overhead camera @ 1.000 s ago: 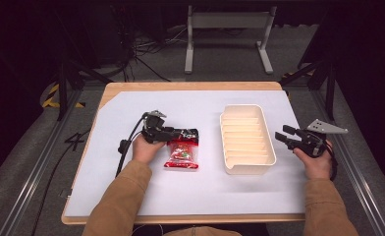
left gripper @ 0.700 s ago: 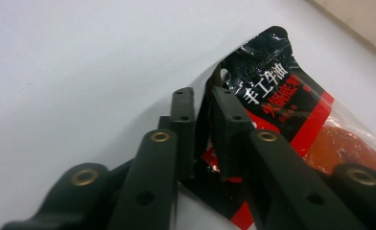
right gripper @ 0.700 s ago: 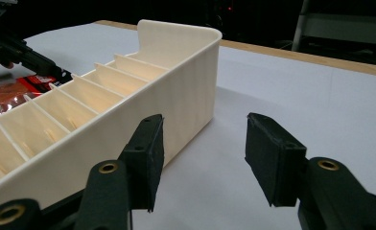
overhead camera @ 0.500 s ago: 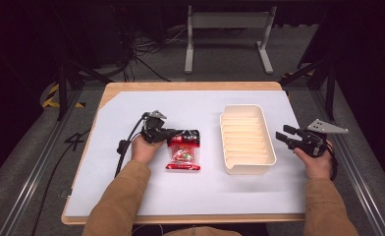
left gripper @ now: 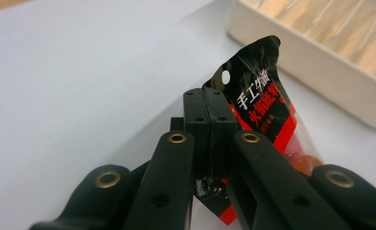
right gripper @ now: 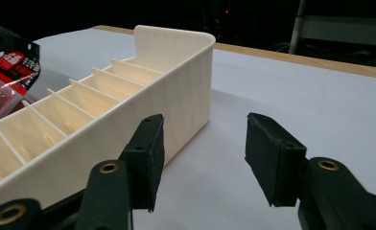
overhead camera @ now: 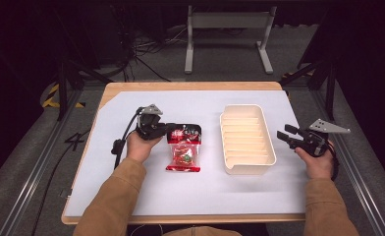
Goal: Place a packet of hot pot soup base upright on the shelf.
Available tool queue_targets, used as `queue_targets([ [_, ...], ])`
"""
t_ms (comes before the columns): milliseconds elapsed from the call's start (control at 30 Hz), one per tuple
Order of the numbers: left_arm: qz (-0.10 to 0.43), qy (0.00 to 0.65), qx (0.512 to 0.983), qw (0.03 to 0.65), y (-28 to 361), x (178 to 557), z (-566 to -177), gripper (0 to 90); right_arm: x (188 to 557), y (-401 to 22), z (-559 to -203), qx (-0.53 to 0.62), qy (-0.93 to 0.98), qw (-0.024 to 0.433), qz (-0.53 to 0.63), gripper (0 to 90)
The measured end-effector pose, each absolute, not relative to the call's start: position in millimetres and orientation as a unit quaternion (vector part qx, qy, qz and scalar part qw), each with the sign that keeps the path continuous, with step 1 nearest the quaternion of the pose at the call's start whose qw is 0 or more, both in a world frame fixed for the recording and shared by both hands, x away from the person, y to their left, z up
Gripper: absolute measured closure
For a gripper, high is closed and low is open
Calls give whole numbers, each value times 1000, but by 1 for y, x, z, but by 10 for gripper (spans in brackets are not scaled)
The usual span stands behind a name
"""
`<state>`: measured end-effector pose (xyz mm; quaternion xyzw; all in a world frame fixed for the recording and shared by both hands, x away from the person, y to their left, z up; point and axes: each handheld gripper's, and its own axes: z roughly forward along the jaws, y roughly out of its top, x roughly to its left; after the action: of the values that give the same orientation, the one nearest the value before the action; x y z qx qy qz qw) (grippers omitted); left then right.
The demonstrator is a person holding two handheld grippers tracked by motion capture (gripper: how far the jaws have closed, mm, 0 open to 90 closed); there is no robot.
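Observation:
A red and black snack packet (overhead camera: 183, 153) is at the middle of the white table cover, its clear lower part showing red contents. My left gripper (overhead camera: 173, 129) comes in from the packet's left. In the left gripper view, this gripper (left gripper: 210, 103) is shut on the packet's (left gripper: 260, 91) black top edge, which is raised off the table. A cream tray (overhead camera: 248, 169) with several ribbed dividers stands to the packet's right. My right gripper (overhead camera: 284, 134) stands open just right of the tray, nothing between its pads (right gripper: 278, 160).
The white cover (overhead camera: 131, 187) spreads over a wooden table with bare edges. A cable (overhead camera: 124, 140) trails from the left gripper toward the table's left side. Beyond the far edge stands a grey metal frame (overhead camera: 227, 29) on a dark floor.
My left hand has risen a little, taking the packet's top edge up with it. The right hand and the tray have stayed put.

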<state>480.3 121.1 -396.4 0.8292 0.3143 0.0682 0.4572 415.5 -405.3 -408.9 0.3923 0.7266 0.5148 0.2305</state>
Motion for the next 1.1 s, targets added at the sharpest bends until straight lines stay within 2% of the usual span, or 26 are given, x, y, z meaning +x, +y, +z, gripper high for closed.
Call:
queue_targets([
  [433,82,240,837,484,115,445,-347,900,416,-408,-408,396,721,228,521,485],
  [1100,108,202,831,507,116,438,-296,900,412,-415,-407,405,714,230,522,486],
])
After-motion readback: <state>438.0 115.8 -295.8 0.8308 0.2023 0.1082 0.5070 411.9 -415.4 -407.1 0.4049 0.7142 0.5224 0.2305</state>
